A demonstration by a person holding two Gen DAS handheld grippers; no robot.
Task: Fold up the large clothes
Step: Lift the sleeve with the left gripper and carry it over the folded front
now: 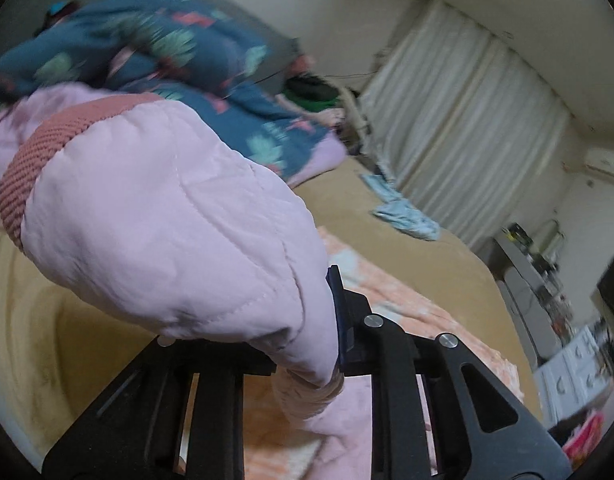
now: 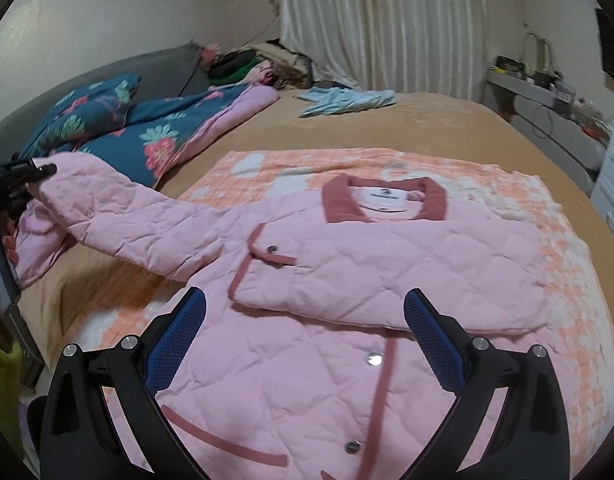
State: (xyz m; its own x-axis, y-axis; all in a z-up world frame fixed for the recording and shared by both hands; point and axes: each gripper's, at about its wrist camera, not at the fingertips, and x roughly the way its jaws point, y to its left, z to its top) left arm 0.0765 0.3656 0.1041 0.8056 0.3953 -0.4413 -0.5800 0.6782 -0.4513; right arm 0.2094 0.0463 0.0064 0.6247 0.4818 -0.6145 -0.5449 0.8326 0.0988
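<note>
Pink quilted jacket [image 2: 347, 280] lay front-up on the checked blanket [image 2: 567, 280], one sleeve already across its chest.

Left gripper [image 1: 307, 364] was clamped on the other sleeve [image 1: 167, 220], lifted beside the jacket; right gripper [image 2: 305, 344] hovered above its hem, jaws wide apart. Sleeve-fold step, likely; next, carry it inward and let go.

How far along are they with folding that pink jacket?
About halfway, I'd guess. Done: the pink jacket lies flat, buttoned, one sleeve folded across its chest. In hand: the left tongs grip the other sleeve, lifted off the bed. Left: laying that sleeve over and folding the body. The right tongs hover open.
</note>
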